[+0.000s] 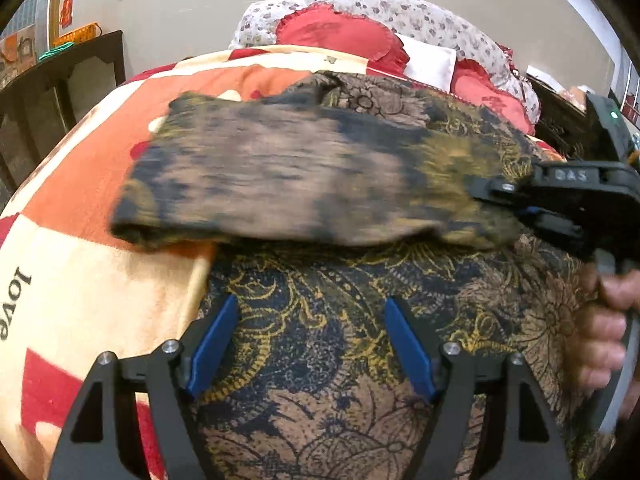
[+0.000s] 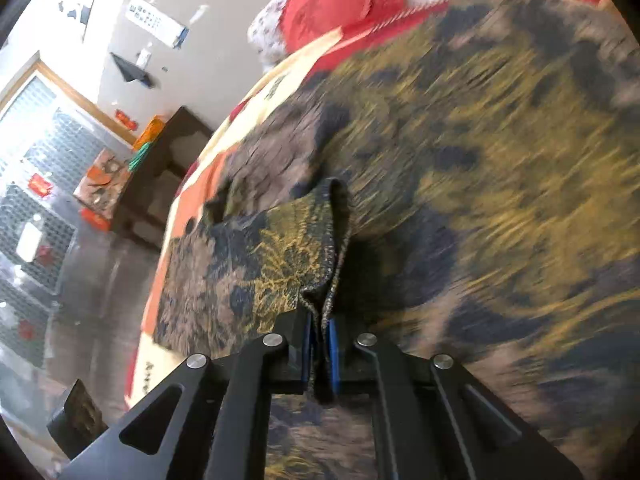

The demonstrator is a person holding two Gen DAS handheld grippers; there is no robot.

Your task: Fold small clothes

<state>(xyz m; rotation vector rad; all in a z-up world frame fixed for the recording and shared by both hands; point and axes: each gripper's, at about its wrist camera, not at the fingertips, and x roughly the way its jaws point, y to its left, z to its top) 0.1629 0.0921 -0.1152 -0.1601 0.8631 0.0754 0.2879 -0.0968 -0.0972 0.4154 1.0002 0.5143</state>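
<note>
Garment: a dark brown cloth [image 1: 320, 352] with a black and gold flower print lies spread on the bed; one part [image 1: 280, 176] is lifted and drawn across above the flat part, blurred in both views
Left gripper: the left gripper [image 1: 312, 344] hangs just above the flat part of the cloth; its blue pads [image 1: 212, 344] stand wide apart with nothing pinched between them
Right gripper: the right gripper [image 2: 320, 356] is closed tight on a bunched edge of the cloth [image 2: 320, 264]; a hand [image 1: 608, 320] grips its handle at the right edge of the left view
Bed: a blanket [image 1: 80, 272] in cream, orange and red covers it; the word "love" is printed near the left side
Behind: red and flowered pillows [image 1: 340, 28] lie at the far end; a dark side table [image 1: 60, 76] stands to the left
</note>
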